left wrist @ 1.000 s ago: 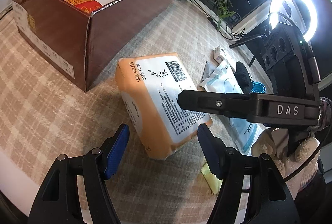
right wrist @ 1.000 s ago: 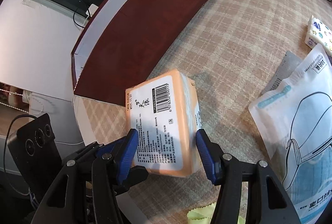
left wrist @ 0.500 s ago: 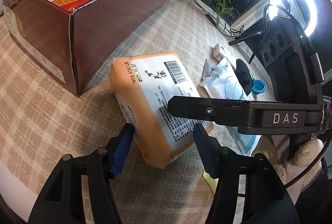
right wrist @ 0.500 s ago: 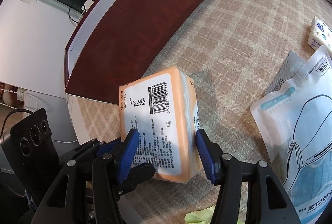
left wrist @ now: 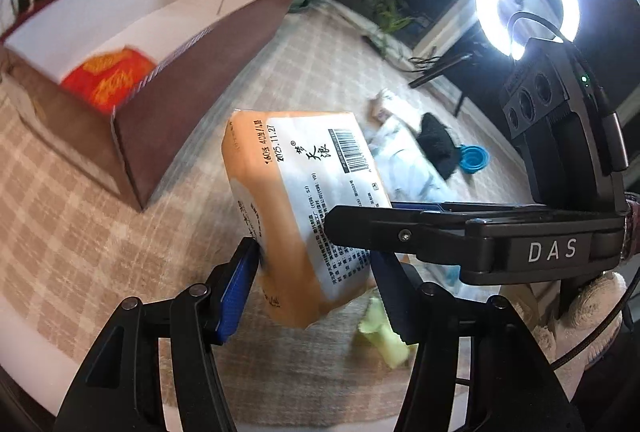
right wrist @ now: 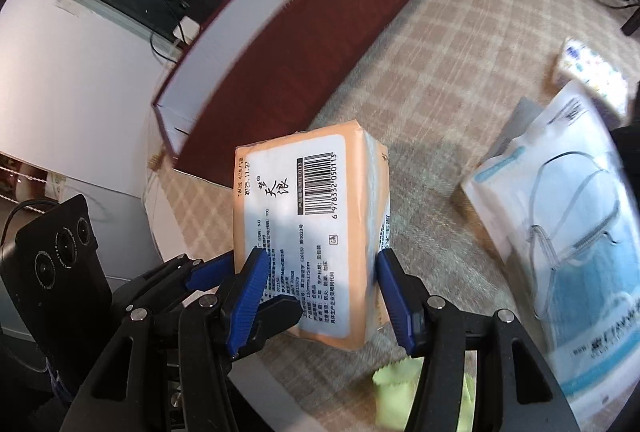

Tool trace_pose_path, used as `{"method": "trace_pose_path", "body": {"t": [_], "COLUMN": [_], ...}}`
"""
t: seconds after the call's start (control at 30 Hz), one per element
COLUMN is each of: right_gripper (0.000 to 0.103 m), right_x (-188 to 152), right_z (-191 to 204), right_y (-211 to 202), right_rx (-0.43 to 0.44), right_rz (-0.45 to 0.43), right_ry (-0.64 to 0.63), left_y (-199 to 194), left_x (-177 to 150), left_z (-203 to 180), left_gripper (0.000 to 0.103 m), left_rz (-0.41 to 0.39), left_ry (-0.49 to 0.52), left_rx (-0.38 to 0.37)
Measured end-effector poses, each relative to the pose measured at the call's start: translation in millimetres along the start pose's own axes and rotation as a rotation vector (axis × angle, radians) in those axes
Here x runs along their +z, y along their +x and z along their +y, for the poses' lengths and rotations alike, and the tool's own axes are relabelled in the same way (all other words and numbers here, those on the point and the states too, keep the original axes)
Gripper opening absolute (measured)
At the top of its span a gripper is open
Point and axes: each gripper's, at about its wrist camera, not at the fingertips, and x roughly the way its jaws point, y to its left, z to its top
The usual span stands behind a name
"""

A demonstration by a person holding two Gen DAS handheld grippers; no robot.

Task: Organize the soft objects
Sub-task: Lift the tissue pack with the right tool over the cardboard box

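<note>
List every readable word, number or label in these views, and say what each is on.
"2025.11.27": orange tissue pack, white label.
"6 978332 050113": under the pack's barcode.
"DAS": right gripper, side plate.
Brush-script characters and fine print on the pack: unreadable.
Print on the mask bag: blurred.

ring light point(left wrist: 528, 12) glares; motion blur, fisheye edges.

Glossy plastic-wrapped tissue pack point(right wrist: 316, 232), matt woven checked tablecloth point(left wrist: 80, 232) — smooth cardboard box point(left wrist: 192, 80), shiny plastic mask bag point(right wrist: 568, 252)
</note>
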Motion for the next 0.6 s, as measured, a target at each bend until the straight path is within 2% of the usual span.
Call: {"method": "trace_pose_path", "body": {"t": [0.33, 0.6], "right_gripper": [0.052, 0.052], "right_x": [22, 66], "right_z": [32, 68], "right_y": [-54, -56], "right_rx": [-0.027, -0.025], "right_rz": [-0.108, -0.159], "right_ry": [-0.042, -0.097], "left_y": [-37, -57], "left_x": [38, 81], "left_z": [-15, 4], "left_gripper": [0.056, 0.056], "left_rz": [-0.075, -0.13], "left_ry": [0.084, 0.116], "left_rx": [-0.024, 0.01]}}
